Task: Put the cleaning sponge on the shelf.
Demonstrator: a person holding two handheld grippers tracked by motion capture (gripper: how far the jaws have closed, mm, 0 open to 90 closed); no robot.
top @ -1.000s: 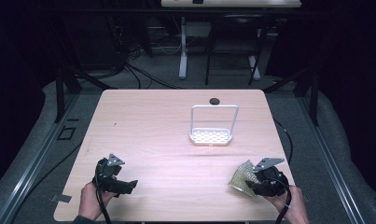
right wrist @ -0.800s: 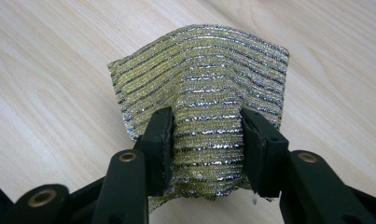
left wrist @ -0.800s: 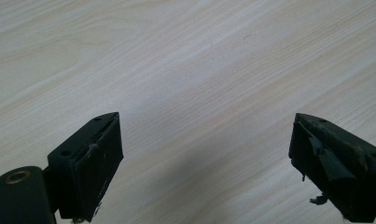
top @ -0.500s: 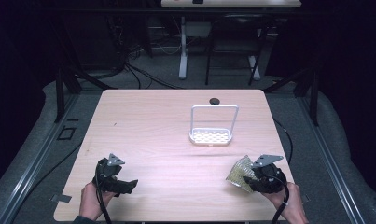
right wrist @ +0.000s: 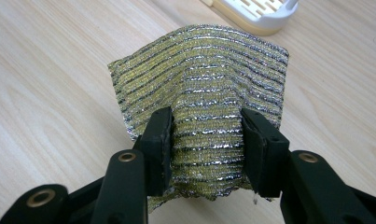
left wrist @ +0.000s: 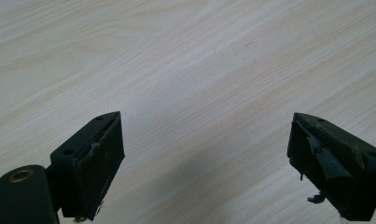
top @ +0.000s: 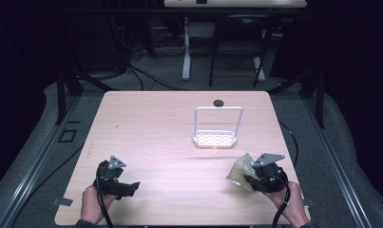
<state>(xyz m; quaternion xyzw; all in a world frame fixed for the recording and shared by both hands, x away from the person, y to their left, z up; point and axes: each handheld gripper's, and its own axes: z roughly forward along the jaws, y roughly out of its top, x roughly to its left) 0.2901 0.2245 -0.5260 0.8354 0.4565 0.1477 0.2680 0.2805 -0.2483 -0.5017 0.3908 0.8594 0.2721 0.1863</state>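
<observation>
At the near right of the wooden table (top: 179,142), the right gripper (right wrist: 206,140) pinches a gold-and-silver striped scouring pad (right wrist: 209,79) between its jaws, the pad bowed up between them and held off the tabletop. In the high view the pad (top: 240,170) sits just left of the right gripper (top: 255,178). Beyond it, toward the far right, stands a white soap rack (top: 216,137) with a tall wire handle, and a small black round object (top: 219,102) lies near the far edge. The left gripper (left wrist: 206,154) hovers at the near left, jaws spread wide over bare wood.
</observation>
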